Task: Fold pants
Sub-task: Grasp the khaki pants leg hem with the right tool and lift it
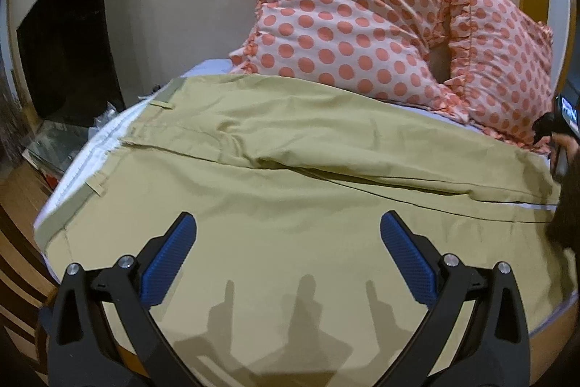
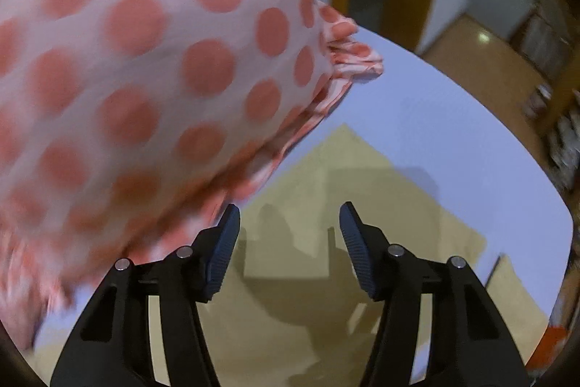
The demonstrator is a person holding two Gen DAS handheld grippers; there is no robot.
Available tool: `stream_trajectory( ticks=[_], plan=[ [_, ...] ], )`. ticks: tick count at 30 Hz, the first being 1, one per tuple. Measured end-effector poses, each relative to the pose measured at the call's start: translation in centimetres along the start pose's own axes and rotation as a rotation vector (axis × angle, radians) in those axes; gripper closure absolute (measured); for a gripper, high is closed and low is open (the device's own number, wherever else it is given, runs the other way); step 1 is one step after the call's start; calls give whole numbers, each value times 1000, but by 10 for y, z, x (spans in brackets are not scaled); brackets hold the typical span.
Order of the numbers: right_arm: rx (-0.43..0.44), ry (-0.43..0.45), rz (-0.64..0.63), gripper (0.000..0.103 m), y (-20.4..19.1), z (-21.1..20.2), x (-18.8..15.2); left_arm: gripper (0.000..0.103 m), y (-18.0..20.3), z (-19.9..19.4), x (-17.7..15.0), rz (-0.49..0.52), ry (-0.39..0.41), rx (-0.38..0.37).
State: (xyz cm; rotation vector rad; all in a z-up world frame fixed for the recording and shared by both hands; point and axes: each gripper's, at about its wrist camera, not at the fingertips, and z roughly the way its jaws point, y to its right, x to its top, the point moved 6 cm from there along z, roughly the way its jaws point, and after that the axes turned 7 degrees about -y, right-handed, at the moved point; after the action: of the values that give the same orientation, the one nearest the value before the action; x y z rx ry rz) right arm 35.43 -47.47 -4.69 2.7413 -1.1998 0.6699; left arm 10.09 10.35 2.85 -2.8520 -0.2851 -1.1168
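The khaki pants [image 1: 308, 191] are lying spread across the bed [image 1: 214, 65], still at full length, so by my reading the folding is only starting. In the left wrist view the waistband [image 1: 108, 147], with its belt loops and white lining, is sitting toward 9 o'clock, and the two legs are running off toward 3 o'clock; the long axis is lying left to right across the mattress. The left gripper [image 1: 288, 234] is hovering over the seat area with its blue pads spread wide, holding nothing. Two polka-dot pillows [image 1: 348, 13] are standing at 12 to 2 o'clock, touching the far edge of the cloth.

In the right wrist view, the right gripper [image 2: 290, 227] is likewise gaping over the leg ends [image 2: 348, 176], whose hem corner is pointing to 12 o'clock on the pale sheet [image 2: 453, 118]; a pillow is crowding in at 10 o'clock.

Next, I judge, each tool is needing to come down on an edge and carry one leg over the other.
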Motion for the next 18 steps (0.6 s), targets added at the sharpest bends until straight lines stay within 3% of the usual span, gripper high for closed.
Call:
stream_trajectory(
  ticks=[5, 8, 12, 15, 18],
  plan=[
    [-152, -39, 70, 51, 5, 34, 8, 2, -2, 5, 6, 23, 22, 30],
    [-149, 3, 77, 51, 10, 36, 5, 2, 3, 13, 8, 26, 11, 11],
    [-73, 19, 163, 53, 31, 39, 7, 2, 9, 17, 5, 33, -4, -3],
    [-118, 74, 105, 54, 29, 39, 12, 2, 10, 17, 3, 29, -6, -9],
    [-125, 110, 42, 67, 26, 47, 25, 2, 8, 16, 3, 24, -6, -5]
  ],
)
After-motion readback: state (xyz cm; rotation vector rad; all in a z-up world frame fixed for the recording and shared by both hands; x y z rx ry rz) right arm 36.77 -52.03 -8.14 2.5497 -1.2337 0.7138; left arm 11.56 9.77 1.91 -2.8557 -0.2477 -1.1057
